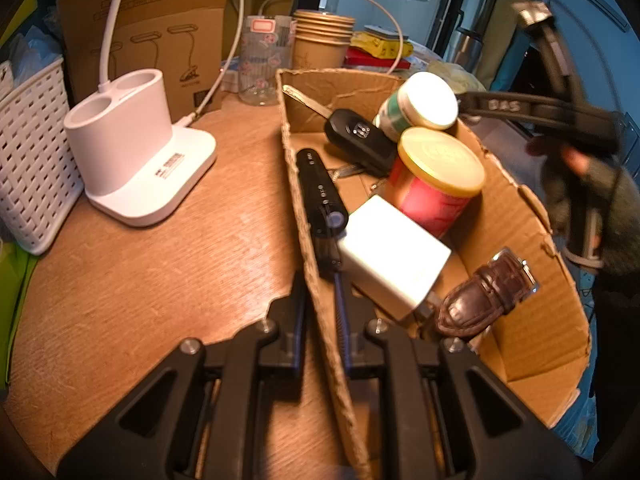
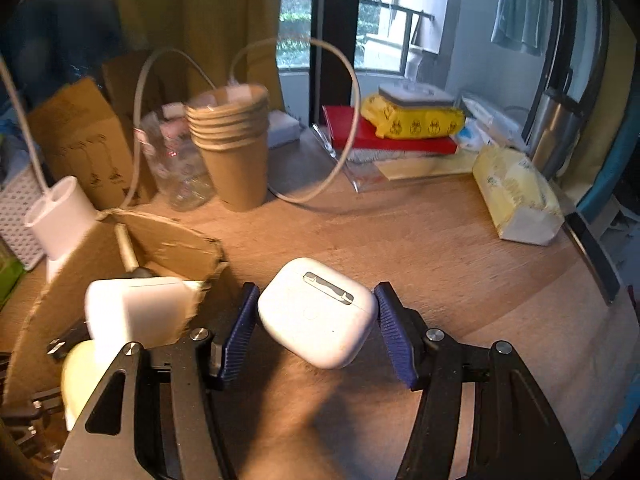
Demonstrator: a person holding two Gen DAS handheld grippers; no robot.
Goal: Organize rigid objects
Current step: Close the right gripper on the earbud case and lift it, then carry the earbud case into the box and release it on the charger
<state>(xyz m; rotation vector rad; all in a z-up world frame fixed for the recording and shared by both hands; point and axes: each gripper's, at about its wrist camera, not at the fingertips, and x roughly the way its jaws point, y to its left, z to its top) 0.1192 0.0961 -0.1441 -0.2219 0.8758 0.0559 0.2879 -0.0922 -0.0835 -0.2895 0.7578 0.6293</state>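
Key [image 1: 306,101] blade (half hidden) behind cardboard box [image 1: 532,216] wall.

The left tool [image 1: 320,312] is closed, pinching a thin edge. The right tool [image 2: 316,324] is clamped around something, raised off the desk [image 2: 460,264]

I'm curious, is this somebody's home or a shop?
Probably a home, maybe a bedroom desk: a wooden table by a window with curtains, laundry hanging outside, and a desk lamp.

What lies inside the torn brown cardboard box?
Torn brown cardboard box: black torch, black car key, two capped jars, white charger, brown watch strap. Anything beneath them is hidden.
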